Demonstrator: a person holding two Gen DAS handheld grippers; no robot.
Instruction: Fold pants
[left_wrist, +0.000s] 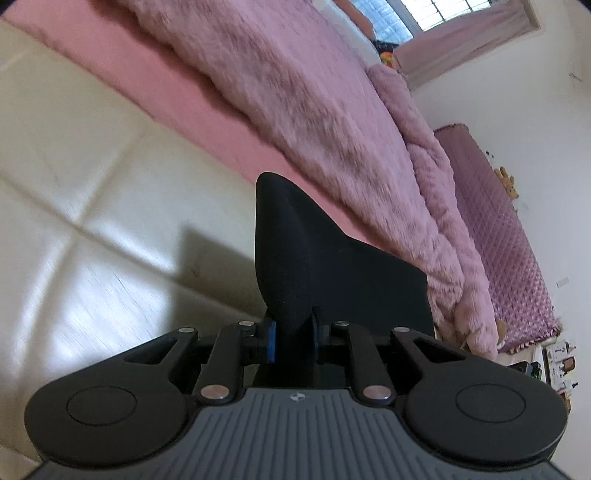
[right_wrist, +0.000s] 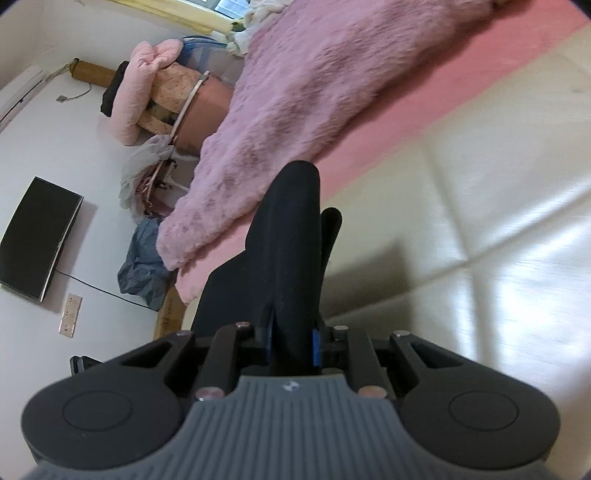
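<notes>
Pink bedding fills the background: a furry blanket (left_wrist: 314, 110) lies on a pink sheet (left_wrist: 155, 96), with cream floor tiles (left_wrist: 74, 221) beside the bed. Your left hand-held gripper (left_wrist: 293, 341) is clenched on a fold of the black pants (left_wrist: 295, 251), which rise between its blue pads (left_wrist: 272, 341) over the bed's edge. Your right hand-held gripper (right_wrist: 293, 341) likewise clamps the pants (right_wrist: 284, 240), the cloth bunched upright by the blanket's (right_wrist: 295, 92) corner.

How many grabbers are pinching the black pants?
2. The left gripper pinches a bunch of the black pants; the right gripper pinches another bunch. Each camera shows only its own gripper.
</notes>
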